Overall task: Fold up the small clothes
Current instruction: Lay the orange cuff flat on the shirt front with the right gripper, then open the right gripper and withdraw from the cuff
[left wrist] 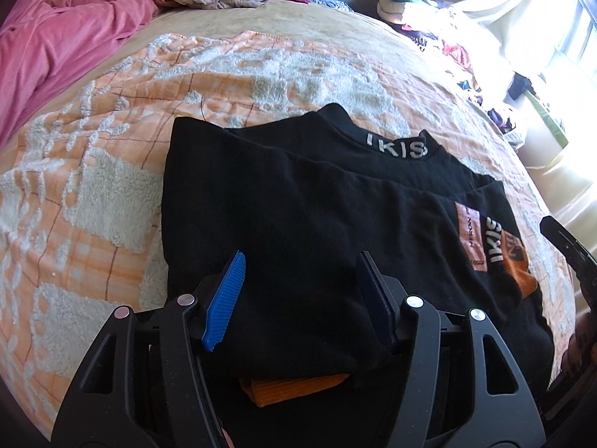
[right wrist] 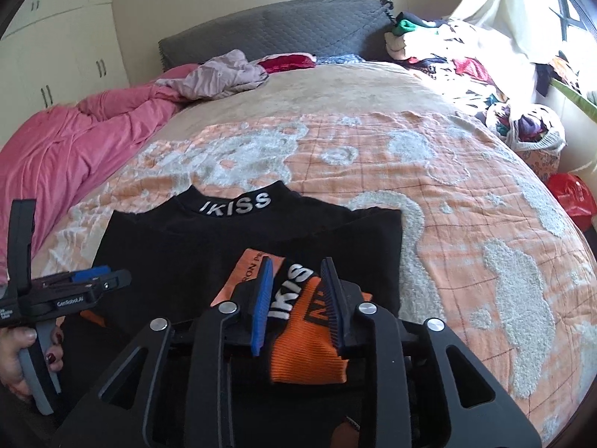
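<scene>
A black top [left wrist: 298, 201] with a white "IKISS" collar and orange cuffs lies on the bed, its sleeves folded across the body. It also shows in the right wrist view [right wrist: 231, 235]. My left gripper [left wrist: 300, 261] is open just above the left folded sleeve, whose orange cuff [left wrist: 294, 388] lies between the jaws. My right gripper [right wrist: 298, 272] is open over the right sleeve's orange cuff [right wrist: 309, 358], which lies between the jaws. The left gripper also shows from the side in the right wrist view [right wrist: 108, 276].
The orange and white patterned blanket [right wrist: 447, 224] covers the bed. A pink duvet [right wrist: 56, 149] and a pale garment [right wrist: 227, 74] lie at the far left. A clothes pile [right wrist: 466, 63] and a red bag [right wrist: 571, 194] sit at the right.
</scene>
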